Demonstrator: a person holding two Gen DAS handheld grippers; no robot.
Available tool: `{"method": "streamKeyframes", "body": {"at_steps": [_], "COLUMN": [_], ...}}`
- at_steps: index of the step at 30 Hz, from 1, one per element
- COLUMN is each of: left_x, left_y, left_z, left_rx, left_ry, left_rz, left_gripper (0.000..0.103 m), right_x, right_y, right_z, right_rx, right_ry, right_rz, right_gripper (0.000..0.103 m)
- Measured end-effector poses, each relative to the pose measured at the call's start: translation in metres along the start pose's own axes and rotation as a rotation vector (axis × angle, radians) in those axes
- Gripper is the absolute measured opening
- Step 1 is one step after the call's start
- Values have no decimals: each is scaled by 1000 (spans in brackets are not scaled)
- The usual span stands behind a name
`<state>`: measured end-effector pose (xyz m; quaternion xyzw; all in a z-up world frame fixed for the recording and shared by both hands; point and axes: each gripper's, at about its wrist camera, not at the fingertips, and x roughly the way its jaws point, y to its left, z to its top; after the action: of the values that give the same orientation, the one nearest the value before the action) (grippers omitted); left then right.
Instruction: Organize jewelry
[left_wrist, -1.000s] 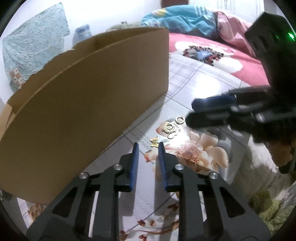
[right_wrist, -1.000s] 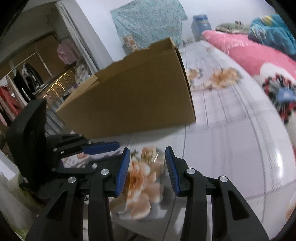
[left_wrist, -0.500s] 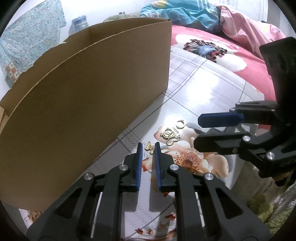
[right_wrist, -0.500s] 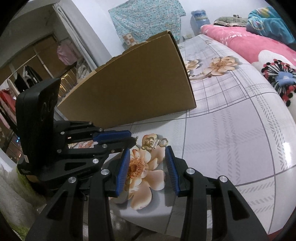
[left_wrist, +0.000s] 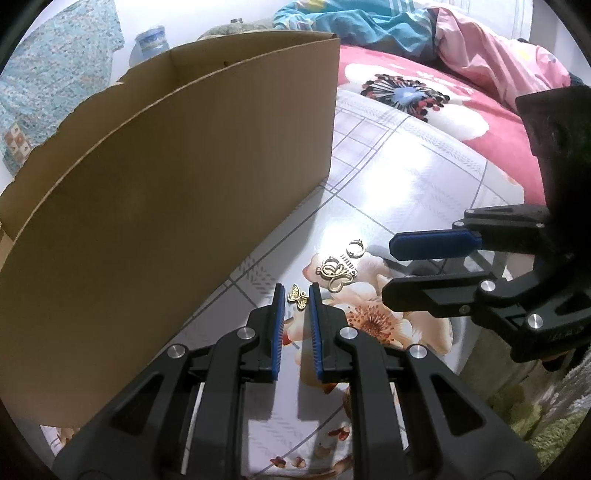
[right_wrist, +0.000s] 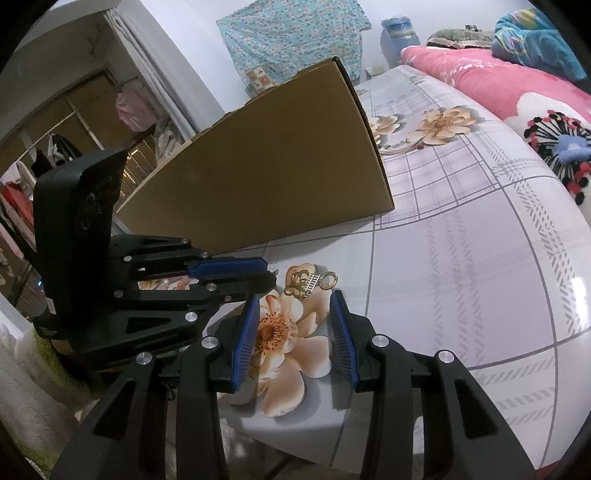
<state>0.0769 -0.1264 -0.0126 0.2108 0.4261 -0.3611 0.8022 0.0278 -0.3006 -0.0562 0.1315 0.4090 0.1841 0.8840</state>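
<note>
A: Where the little gold butterfly (left_wrist: 298, 296) lies on the flowery table (left_wrist: 413, 184), what is around it?

B: The left gripper (left_wrist: 295, 291) has its blue pads on both sides, narrow, not pinching. The bigger charms (left_wrist: 336, 273) and the ring (left_wrist: 356, 248) lie just past it.

A: Any room?

B: The cardboard box (left_wrist: 166, 184) stands close on the left. The right gripper (right_wrist: 293, 306) waits wide apart, near the table's edge. A pink blanket (left_wrist: 424, 110) lies behind.
</note>
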Motion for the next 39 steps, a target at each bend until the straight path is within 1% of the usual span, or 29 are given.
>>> {"method": "streamKeyframes", "body": {"at_steps": [5, 8, 11, 18, 27, 36, 38, 39], "left_x": [2, 2, 2, -1, 6, 7, 8, 7], "left_y": [0, 0, -1, -4, -8, -8, -8, -9], "left_z": [2, 3, 3, 2, 5, 7, 7, 7], "left_rx": [-9, -17, -20, -21, 6, 12, 17, 22], "left_ry": [14, 22, 22, 16, 34, 43, 45, 45], "left_rz": [-22, -29, -35, -49, -28, -29, -30, -35], "left_gripper": [14, 22, 24, 24, 24, 24, 23, 20], "right_x": [0, 1, 1, 1, 0, -1, 0, 0], "right_y": [-1, -1, -2, -2, -2, -3, -3, -3], "right_z": [0, -1, -1, -1, -1, -1, -1, -1], "right_rx": [5, 7, 8, 8, 10, 13, 12, 12], "right_ry": [2, 5, 5, 5, 1, -3, -3, -3], "right_rz": [1, 0, 1, 1, 0, 2, 0, 0], "right_gripper": [39, 39, 39, 39, 39, 39, 39, 39]}}
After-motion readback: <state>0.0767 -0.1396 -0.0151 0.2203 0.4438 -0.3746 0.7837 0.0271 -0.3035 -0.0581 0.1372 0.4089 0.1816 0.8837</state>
